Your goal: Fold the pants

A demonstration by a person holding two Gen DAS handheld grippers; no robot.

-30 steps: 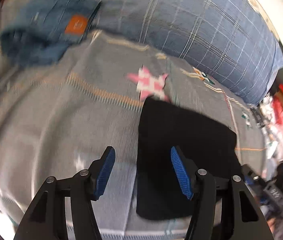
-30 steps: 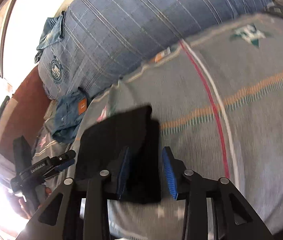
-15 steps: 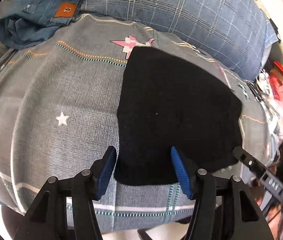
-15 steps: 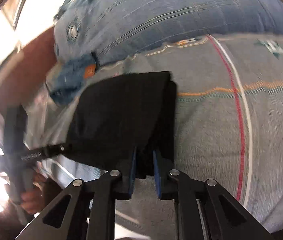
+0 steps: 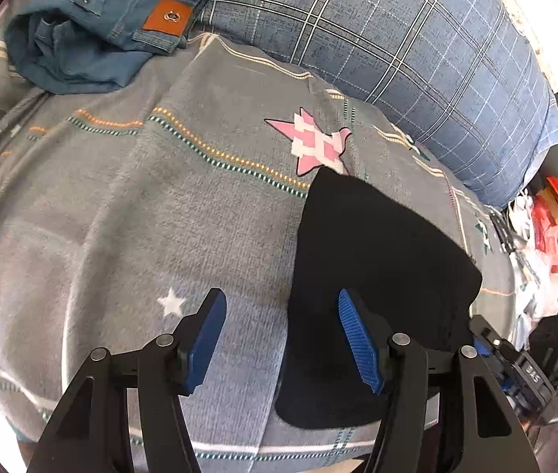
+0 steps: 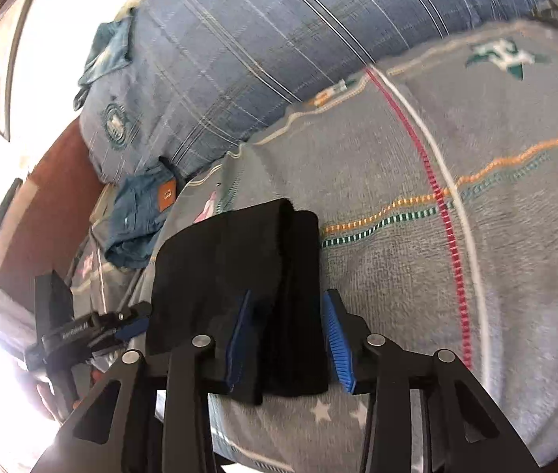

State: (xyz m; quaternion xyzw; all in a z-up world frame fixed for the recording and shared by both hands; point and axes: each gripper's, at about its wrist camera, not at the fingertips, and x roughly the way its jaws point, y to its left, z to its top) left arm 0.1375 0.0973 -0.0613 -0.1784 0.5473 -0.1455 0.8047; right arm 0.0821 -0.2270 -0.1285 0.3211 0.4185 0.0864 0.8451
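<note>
- Nearest in the left wrist view: left claw (image 5: 279, 339), blue pads (image 5: 208, 339) apart and spreading wider, nothing pressed between them; only grey blanket and the left edge of the pants in the gap.
- Nearest in the right wrist view: right claw (image 6: 284, 343), pads parting, straddling the near right edge of the pants without visibly squeezing it; looks like a release after laying the fold down.
- Just beyond both claws: black pants (image 5: 377, 276), folded into a compact stack, lying near the front edge of the bed; doubled layers visible along the right side in the right wrist view (image 6: 239, 268).
- Under the pants: grey patterned blanket (image 5: 121, 216) covering the bed, with a small white star (image 5: 171, 302) beside the left claw and a pink star (image 5: 318, 146) just past the far corner of the pants.
- Farther back, well apart from the pants: crumpled jeans (image 5: 93, 31) with an orange leather patch, likely waiting for their turn.
- Farthest: large blue plaid pillow (image 5: 397, 39) along the back of the bed.
- At the right edge of the left view: clutter of red and white items (image 5: 547, 228), too blurred to identify.
- Judged: fold nearly complete, claws positioned at the near edge to let go or smooth the stack.
</note>
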